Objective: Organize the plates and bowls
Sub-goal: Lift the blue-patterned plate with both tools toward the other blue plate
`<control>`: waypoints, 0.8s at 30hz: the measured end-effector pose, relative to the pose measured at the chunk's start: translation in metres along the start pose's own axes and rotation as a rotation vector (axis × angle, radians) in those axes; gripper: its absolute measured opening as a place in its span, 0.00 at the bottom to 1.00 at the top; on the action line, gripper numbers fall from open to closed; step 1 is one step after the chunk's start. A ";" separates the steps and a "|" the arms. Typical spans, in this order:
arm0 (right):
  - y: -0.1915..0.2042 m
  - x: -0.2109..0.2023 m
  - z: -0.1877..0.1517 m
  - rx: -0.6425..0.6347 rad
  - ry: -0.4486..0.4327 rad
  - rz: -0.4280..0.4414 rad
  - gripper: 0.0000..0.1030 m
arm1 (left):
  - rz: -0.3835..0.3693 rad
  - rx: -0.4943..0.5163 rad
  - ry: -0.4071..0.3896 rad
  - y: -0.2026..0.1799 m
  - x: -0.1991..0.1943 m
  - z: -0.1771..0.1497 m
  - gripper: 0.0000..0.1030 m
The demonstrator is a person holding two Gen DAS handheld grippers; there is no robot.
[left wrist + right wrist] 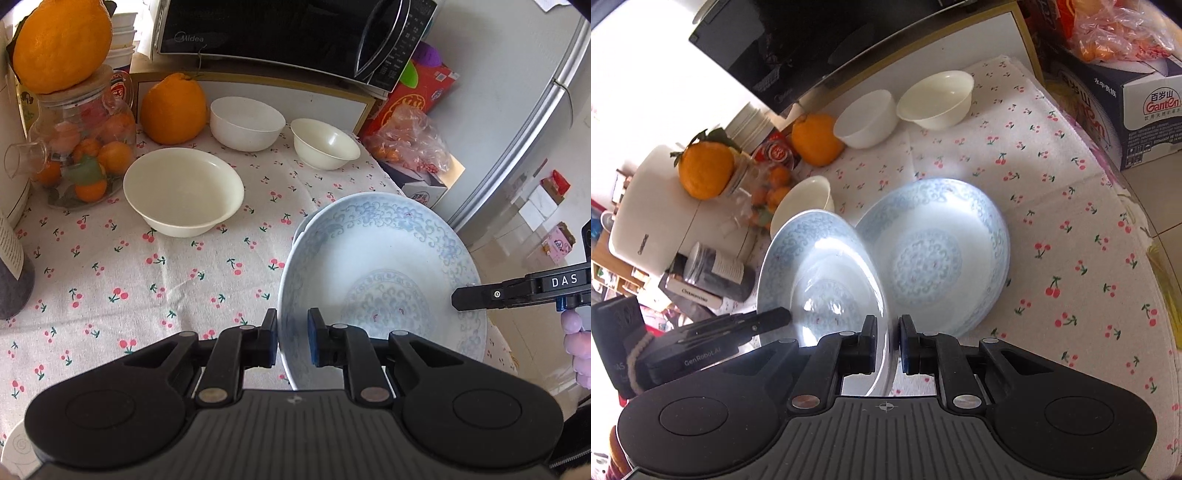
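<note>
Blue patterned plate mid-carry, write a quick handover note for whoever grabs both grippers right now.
Left gripper: shut on the lifted plate at its near rim.
Right gripper: shut on the same plate's opposite rim.
Second patterned plate lies on the cherry tablecloth.
Three white bowls stand apart, unstacked.
Left to do: probably set this plate on the other, then nest the bowls.

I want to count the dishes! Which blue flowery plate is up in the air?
The tilted blue-patterned white plate, pinched at its rim by both claws. The other blue-patterned plate lies flat on the cherry-print tablecloth.
</note>
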State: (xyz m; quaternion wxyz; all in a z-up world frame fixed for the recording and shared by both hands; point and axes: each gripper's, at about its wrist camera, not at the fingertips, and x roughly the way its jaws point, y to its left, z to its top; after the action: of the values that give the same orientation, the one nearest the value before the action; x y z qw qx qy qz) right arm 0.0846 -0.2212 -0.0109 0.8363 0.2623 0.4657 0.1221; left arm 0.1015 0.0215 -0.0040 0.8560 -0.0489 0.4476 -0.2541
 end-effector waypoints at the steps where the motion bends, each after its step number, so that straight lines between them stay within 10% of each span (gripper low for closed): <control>1: -0.003 0.001 0.005 0.015 -0.003 -0.004 0.13 | 0.002 -0.007 0.001 -0.001 0.004 0.003 0.14; 24: -0.049 0.041 0.052 0.181 -0.020 -0.102 0.13 | 0.113 -0.008 0.022 -0.016 0.057 0.026 0.14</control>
State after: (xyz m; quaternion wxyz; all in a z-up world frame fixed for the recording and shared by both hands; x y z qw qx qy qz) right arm 0.1480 -0.2601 -0.0447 0.8188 0.3140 0.4793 0.0341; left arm 0.1425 -0.0232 -0.0258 0.8639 -0.0242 0.4598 -0.2042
